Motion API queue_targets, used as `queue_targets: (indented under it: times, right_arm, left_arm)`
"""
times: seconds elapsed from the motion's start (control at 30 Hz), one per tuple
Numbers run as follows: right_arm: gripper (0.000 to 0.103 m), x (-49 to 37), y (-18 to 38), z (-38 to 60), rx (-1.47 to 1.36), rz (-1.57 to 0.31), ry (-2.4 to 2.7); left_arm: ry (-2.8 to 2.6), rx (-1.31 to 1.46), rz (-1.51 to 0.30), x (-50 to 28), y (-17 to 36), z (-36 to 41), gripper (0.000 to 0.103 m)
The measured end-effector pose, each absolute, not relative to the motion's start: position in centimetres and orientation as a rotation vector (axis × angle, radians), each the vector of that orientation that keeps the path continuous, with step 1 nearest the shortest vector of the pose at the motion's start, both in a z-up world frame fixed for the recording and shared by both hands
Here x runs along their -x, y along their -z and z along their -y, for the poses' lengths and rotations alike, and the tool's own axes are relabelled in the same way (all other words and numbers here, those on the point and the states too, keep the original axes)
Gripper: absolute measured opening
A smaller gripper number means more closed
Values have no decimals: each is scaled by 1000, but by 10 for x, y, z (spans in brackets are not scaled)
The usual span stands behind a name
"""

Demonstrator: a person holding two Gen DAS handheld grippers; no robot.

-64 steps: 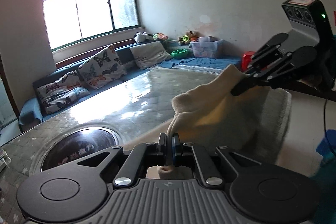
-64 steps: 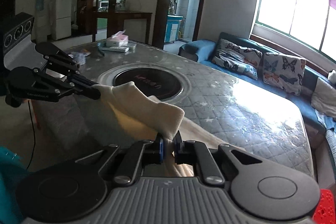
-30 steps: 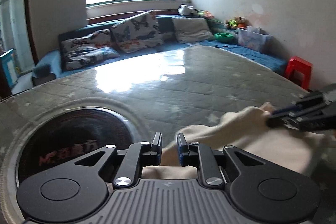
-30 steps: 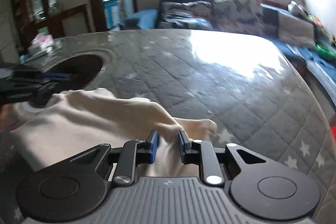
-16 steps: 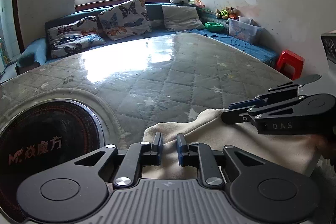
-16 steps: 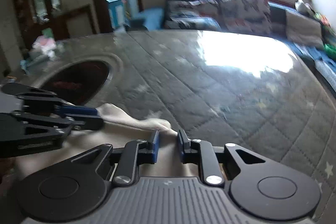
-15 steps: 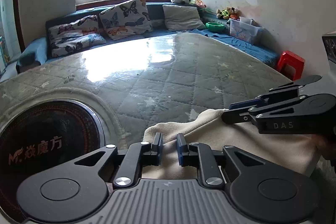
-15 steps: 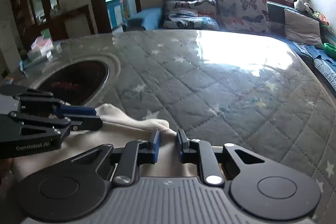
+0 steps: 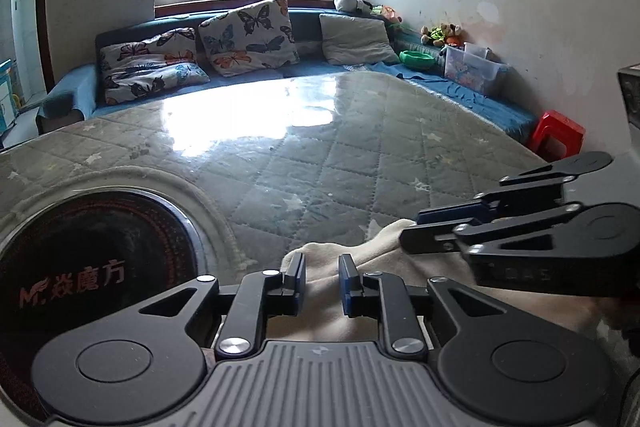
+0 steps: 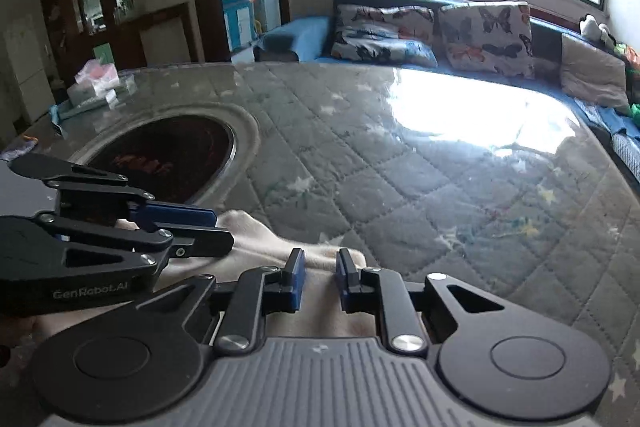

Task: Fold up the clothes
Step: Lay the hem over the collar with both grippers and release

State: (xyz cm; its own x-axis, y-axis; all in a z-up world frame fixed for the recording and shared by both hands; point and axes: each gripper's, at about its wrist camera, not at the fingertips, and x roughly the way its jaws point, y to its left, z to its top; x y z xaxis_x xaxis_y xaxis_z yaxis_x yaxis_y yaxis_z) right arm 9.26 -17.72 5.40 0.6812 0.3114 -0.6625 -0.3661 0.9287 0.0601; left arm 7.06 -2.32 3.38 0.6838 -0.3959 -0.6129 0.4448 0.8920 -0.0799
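Note:
A cream cloth lies folded on the near edge of the grey quilted table; it also shows in the right wrist view. My left gripper is open, its blue-padded fingers apart just above the cloth's left corner, holding nothing. My right gripper is open too, over the cloth's right corner. Each gripper shows in the other's view, the right one at the right and the left one at the left, both low over the cloth.
A round black cooktop is set into the table left of the cloth. Boxes and small items sit at the table's far left edge. A blue sofa with butterfly cushions runs behind. A red stool stands at the right.
Both grippers lowered the cloth from the air onto the table and opened, letting go of its corners. In the last half second they have widened slightly and barely moved.

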Motion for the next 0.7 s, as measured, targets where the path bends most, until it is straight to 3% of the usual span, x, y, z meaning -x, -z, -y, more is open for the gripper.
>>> queue_targets:
  times: [0.7]
  right_arm:
    - [17,22,-57,153,234,-704,-624]
  left_arm:
    - [477,-116,-671,-66,-24,26,20]
